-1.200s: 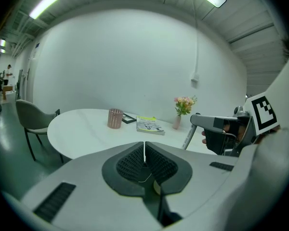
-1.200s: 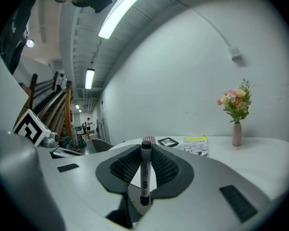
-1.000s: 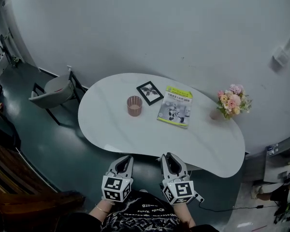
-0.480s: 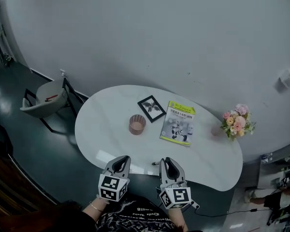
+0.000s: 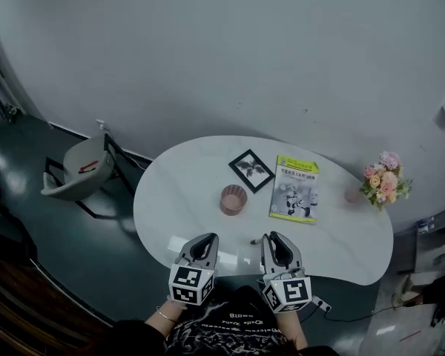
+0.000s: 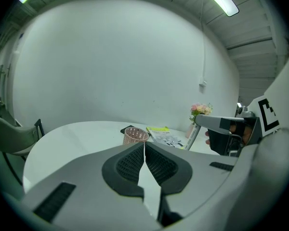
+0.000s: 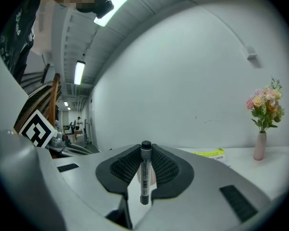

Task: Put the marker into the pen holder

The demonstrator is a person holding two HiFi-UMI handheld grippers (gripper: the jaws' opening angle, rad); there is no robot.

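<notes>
White table (image 5: 174, 199) bears pink pen holder (image 5: 233, 199); framed picture (image 5: 251, 170); booklet (image 5: 295, 198); vase of flowers (image 5: 383, 185).

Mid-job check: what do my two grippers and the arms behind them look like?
Both the left gripper and right gripper have light grey, tapered shells with black ribbed pads lining the jaws. Each carries a white cube printed with black square markers. A cable trails from the right one. The person wears a black printed top and a thin bracelet on the left wrist.
</notes>
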